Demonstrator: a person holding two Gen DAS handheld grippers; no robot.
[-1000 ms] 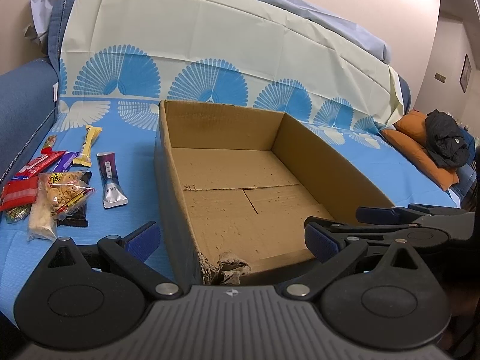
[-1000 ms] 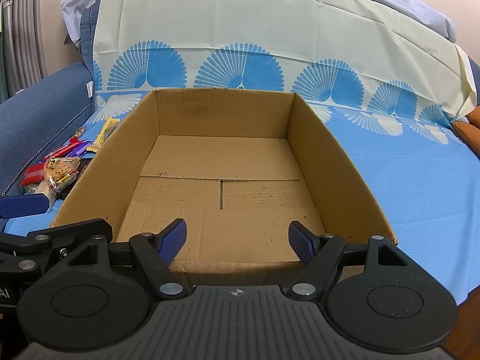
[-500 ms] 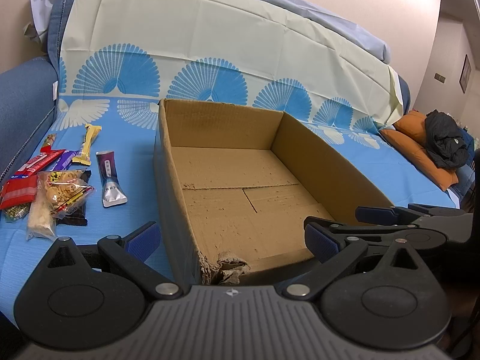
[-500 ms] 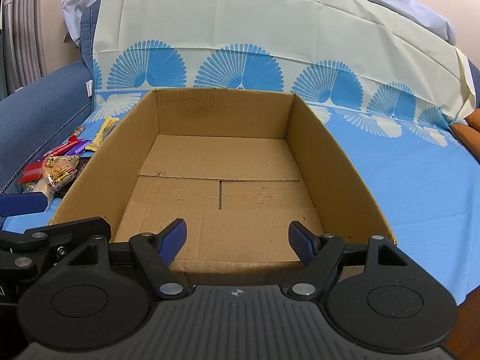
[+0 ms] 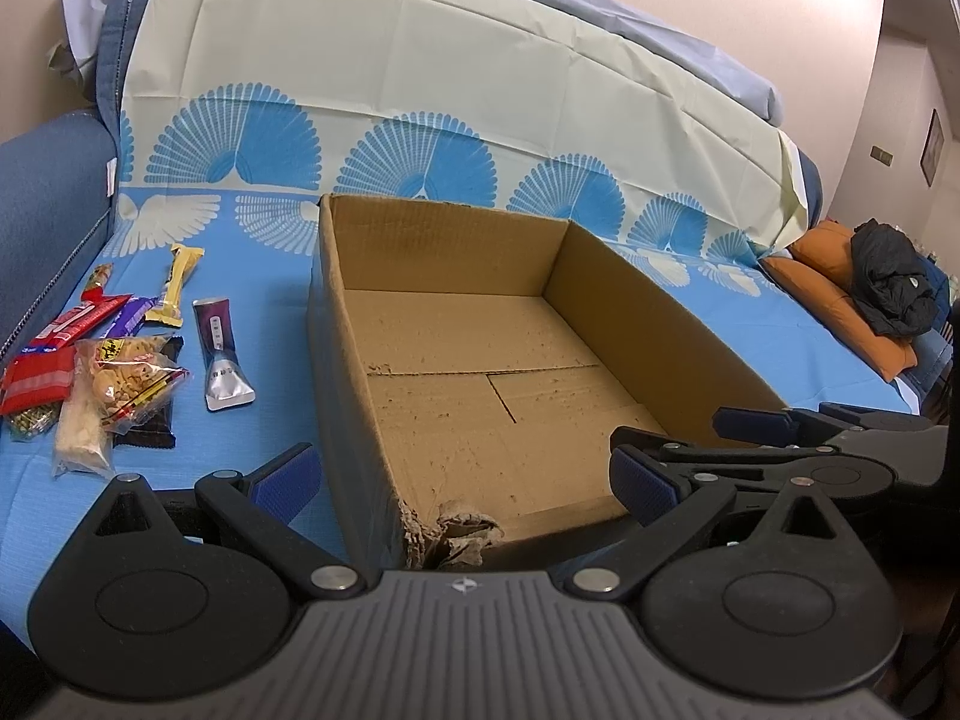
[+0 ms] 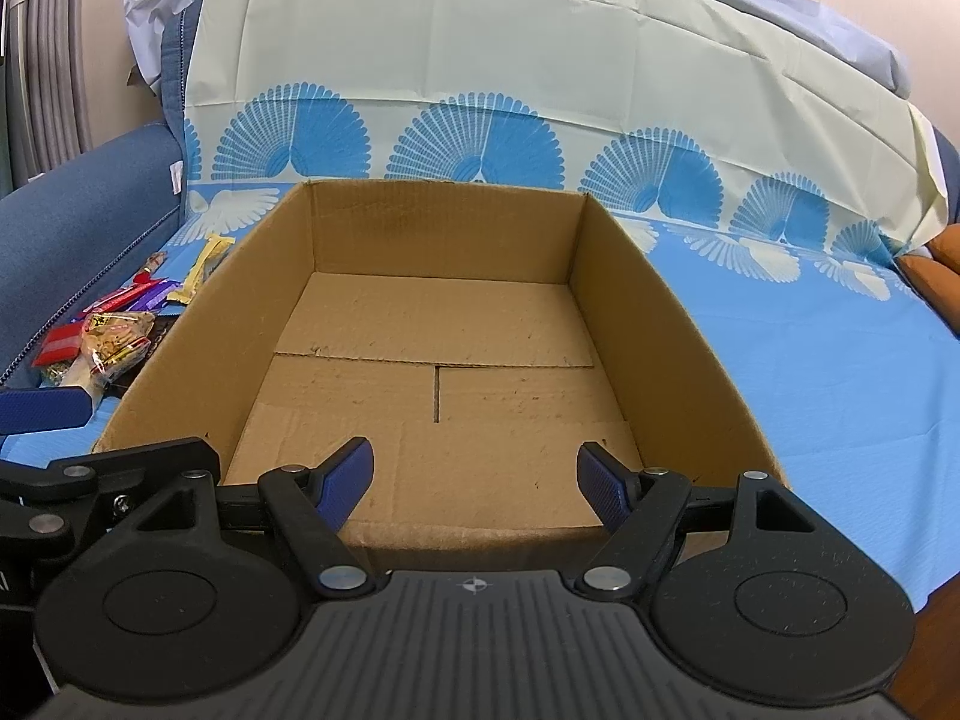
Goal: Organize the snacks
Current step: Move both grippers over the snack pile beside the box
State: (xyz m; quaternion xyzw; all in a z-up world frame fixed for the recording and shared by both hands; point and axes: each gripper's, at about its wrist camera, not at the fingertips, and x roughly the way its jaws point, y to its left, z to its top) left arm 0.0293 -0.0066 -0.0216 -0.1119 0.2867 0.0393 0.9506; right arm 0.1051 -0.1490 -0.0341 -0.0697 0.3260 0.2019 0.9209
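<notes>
Blue sheet [image 5: 252, 450]; cardboard box [image 6: 660, 330]; snacks [image 5: 120, 372] beside.

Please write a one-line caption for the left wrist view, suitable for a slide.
Open left claw before an empty cardboard box, with snack packets on the blue cloth.
</notes>
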